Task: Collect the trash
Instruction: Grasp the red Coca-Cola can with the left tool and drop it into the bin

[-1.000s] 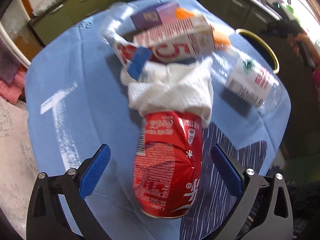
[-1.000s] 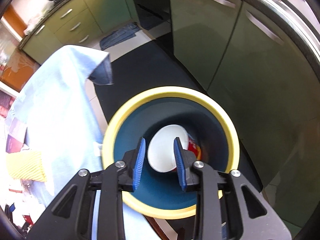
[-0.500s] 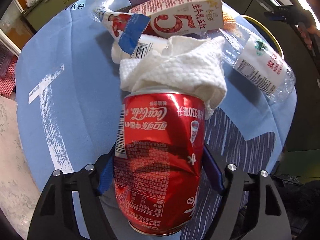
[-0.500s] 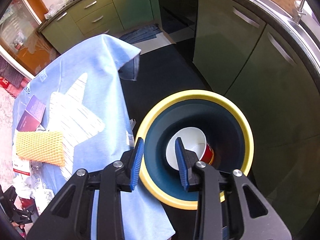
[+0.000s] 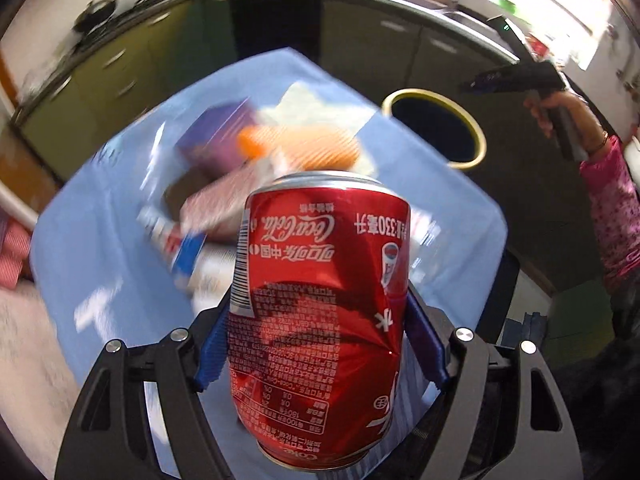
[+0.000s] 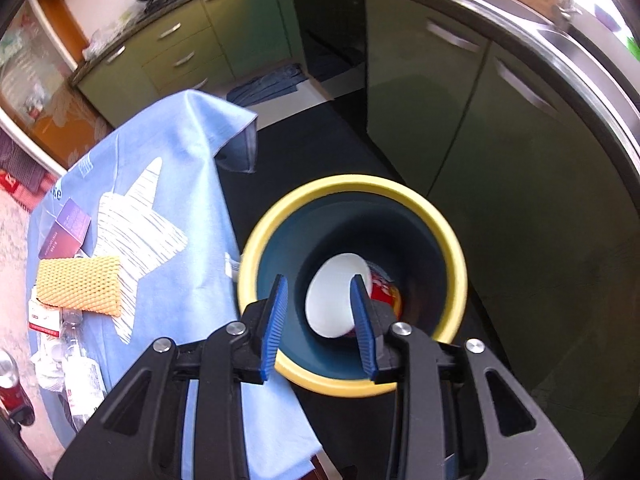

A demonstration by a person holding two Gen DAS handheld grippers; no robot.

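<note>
A dented red cola can (image 5: 320, 300) hangs above the table, and my left gripper (image 5: 318, 344) is shut on it, blue pads pressing both of its sides. The same can shows at the lower left edge of the right wrist view (image 6: 10, 384). The yellow-rimmed dark bin (image 5: 476, 128) stands on the floor off the table's right side. My right gripper (image 6: 319, 284) hovers over that bin (image 6: 452, 248), open by a narrow gap with nothing in it. A white paper cup (image 6: 332, 300) with a red outside lies at the bin's bottom.
More trash lies on the blue cloth (image 6: 180, 152): a yellow mesh pad (image 6: 78, 284), a purple box (image 6: 66, 236), a carton (image 5: 216, 208) and wrappers. Green cabinets (image 6: 420, 80) ring the dark floor. A hand in a pink sleeve (image 5: 608, 200) carries the right gripper.
My left gripper closed on the can and lifted it off the table, away from the tissue. My right gripper drew back and up from the bin, still open.
</note>
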